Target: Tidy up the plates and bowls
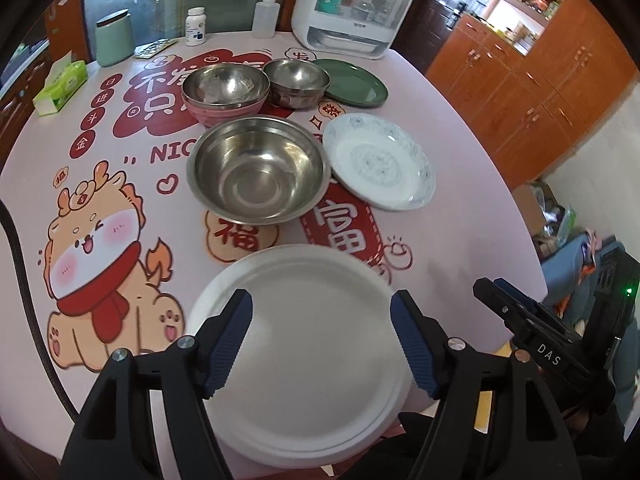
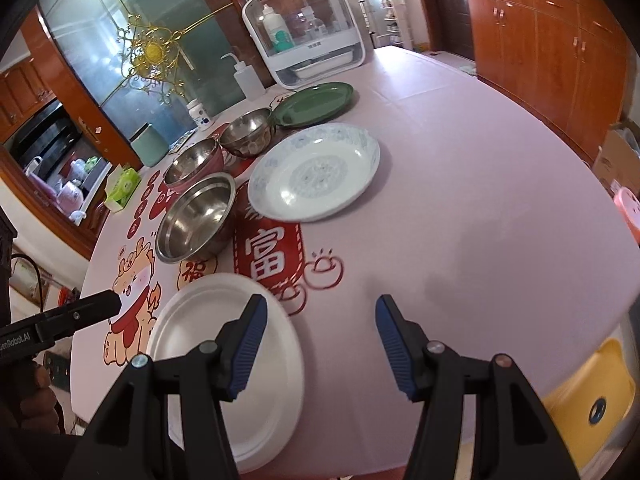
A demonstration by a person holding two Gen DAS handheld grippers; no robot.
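Two open claws [image 1: 322, 344] over one white plate [image 1: 304, 360]; beyond, four bowls [image 1: 258, 168].

Near the bottom of the frame we find a flat plate [image 1: 304, 360], above it at centre a large bowl [image 1: 258, 170], a patterned plate [image 1: 378, 162] to its right, two bowls [image 1: 226, 92] [image 1: 296, 80] in the upper part behind.

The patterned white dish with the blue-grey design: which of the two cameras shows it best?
The right wrist view: the patterned dish sits near mid-frame, large, with its whole rim and centre motif clear. The left wrist view shows the patterned dish whole too, beside the large steel bowl, but smaller and squeezed narrower.
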